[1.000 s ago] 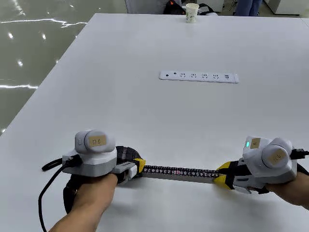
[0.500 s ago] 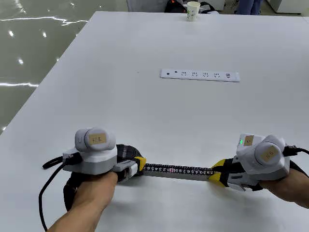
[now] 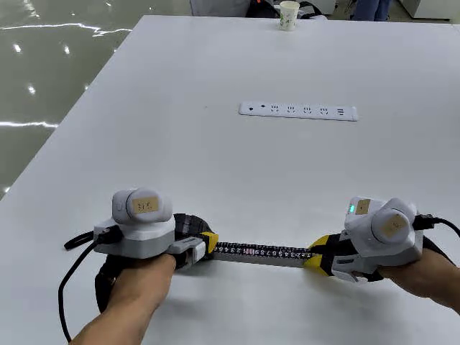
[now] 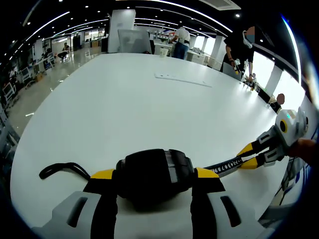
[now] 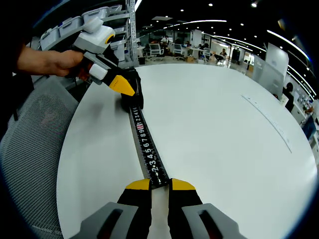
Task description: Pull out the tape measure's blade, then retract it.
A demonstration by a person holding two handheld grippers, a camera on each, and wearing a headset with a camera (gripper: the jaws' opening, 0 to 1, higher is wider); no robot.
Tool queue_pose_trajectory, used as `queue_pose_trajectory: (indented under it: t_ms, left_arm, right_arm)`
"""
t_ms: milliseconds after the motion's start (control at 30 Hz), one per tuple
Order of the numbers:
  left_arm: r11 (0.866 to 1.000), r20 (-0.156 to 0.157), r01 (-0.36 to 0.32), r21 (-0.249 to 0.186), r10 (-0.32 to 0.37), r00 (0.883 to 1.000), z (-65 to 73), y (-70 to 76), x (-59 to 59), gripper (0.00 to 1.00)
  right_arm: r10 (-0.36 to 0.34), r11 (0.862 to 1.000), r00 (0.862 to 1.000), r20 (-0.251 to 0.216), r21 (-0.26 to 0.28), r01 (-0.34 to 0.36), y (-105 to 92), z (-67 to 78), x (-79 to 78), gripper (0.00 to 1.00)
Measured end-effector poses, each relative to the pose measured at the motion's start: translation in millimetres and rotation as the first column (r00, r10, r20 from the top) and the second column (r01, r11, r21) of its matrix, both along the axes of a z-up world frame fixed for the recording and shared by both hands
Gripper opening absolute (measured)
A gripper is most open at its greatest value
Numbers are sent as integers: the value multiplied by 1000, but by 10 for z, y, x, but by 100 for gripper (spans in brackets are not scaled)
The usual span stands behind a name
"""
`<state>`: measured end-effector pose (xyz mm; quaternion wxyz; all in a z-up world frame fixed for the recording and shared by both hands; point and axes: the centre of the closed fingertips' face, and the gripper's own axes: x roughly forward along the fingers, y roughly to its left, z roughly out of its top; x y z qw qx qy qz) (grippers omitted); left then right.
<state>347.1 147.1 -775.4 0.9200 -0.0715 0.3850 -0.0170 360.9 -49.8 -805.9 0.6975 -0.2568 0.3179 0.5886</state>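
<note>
Blade stretched across lower frame: left gripper clamps case, right gripper pinches tip; open tabletop above.

Tape measure: printed scale, plus stickers
Blade, right gripper view, running 6 to 11 o'clock: black digits 2–9, a red mark, then 1–6. Tan stickers atop left gripper and right gripper, head view: writing unreadable

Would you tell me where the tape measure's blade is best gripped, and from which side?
Grip the blade at its free end, coming in along its length from the side opposite the case, as the right tool does. It is a thin, straight strip lying low over the table, so its end is likely easiest to pinch.
</note>
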Motion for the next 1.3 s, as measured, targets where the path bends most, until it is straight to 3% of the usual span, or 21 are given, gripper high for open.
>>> queue_pose_trajectory:
  t_ms: [1300]
  left_arm:
    - [1000,-2,1,-7,-1,1000,14,8,-13,54]
  right_arm:
    - [36,999,999,-7,19,-36,407,1,-41,8]
